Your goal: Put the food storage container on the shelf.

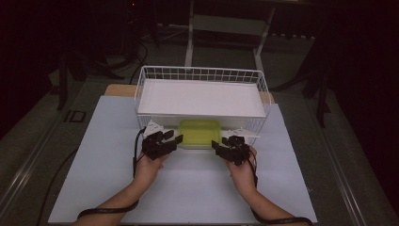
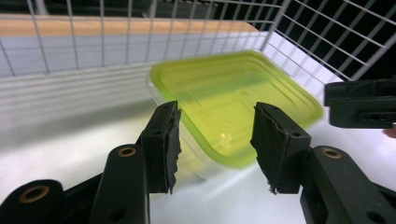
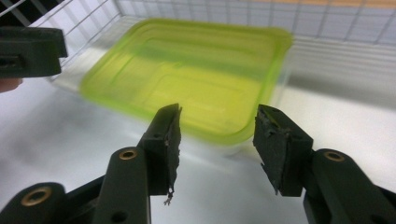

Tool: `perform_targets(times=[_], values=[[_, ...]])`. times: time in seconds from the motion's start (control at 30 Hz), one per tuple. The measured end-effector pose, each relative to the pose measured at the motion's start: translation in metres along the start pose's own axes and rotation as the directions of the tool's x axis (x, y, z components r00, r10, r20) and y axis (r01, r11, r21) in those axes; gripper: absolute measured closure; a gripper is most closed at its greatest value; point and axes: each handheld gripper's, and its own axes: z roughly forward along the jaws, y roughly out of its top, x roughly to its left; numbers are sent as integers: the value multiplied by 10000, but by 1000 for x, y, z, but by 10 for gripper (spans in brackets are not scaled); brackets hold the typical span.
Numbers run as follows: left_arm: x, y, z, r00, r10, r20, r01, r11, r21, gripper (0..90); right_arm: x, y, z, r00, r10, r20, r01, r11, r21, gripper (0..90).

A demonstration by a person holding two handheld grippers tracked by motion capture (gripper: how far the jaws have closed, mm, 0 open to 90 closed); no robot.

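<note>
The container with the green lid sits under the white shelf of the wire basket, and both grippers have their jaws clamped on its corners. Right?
Not quite. The container is under the white shelf, but both gripper views show the left gripper and right gripper with jaws open, short of its corners.

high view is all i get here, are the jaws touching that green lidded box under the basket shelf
Observer: No. The left gripper stands open, pads clear of the green lid.
Operator: and the right one
Observer: The right gripper is open too, short of the box's near corner.
Operator: is the box see through below the lid
Observer: Yes, the left gripper view shows a clear wall under the lid's rim.
</note>
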Motion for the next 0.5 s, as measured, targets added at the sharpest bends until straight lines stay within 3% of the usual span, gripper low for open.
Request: perform_targets(times=[0.1,0.2,0.37,0.43,0.5], values=[[-4,-3,-11,9998,125,134,-127,9999,116,518,7,-5,-3,9999,-82,-150,83,9999,66,567],[-4,-7,-16,9999,-30,148,27,9997,242,501,12,-8,-5,9998,-160,-132,160,9999,32,584],[-3,-16,-26,9991,-281,320,273,9993,246,471,28,-17,-5,9961,-739,-473,753,9968,283,853],[-3,-16,-26,9991,-281,320,273,9993,246,455,29,-17,-3,9959,-703,-562,726,9966,393,853],[-5,-19,-28,9996,90,264,-99,9993,349,427,31,-19,0,9955,-704,-633,738,9958,533,899]])
